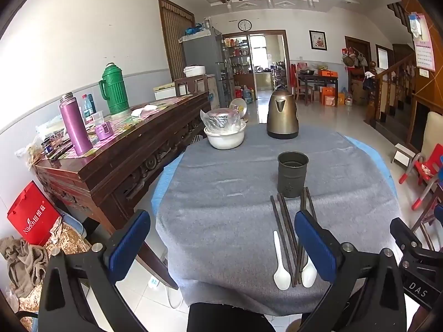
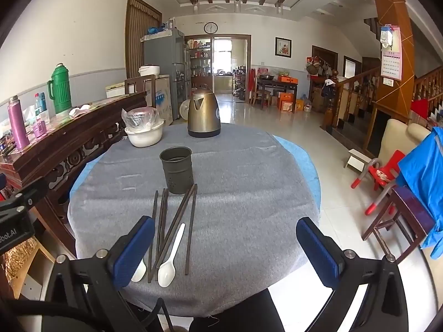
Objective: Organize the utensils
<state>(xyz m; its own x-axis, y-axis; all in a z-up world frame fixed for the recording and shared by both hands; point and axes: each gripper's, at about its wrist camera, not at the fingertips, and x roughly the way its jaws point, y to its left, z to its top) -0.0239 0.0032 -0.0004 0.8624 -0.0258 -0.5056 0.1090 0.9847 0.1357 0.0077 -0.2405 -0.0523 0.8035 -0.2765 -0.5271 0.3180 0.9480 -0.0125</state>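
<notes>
Several dark chopsticks [image 2: 177, 221] [image 1: 285, 229] lie side by side on the grey-clothed round table [image 2: 235, 193] [image 1: 221, 207], pointing at a dark metal utensil cup [image 2: 176, 170] [image 1: 292, 173] that stands upright behind them. Two white spoons lie among them near the front edge, one [image 2: 169, 260] [image 1: 280, 262] in plain sight, the other [image 2: 139, 272] [image 1: 309, 272] partly hidden by a fingertip. My left gripper [image 1: 221, 238] hangs open over the table's front left, holding nothing. My right gripper [image 2: 225, 246] is open too, over the front edge just right of the utensils.
A brass kettle [image 2: 204, 116] [image 1: 282, 116] and a white basin [image 2: 144, 135] [image 1: 225, 137] holding bagged dishes stand at the table's far side. A carved wooden sideboard [image 1: 116, 163] with flasks runs along the left. Red chair [image 2: 382, 177] and stool [image 2: 398, 215] stand right.
</notes>
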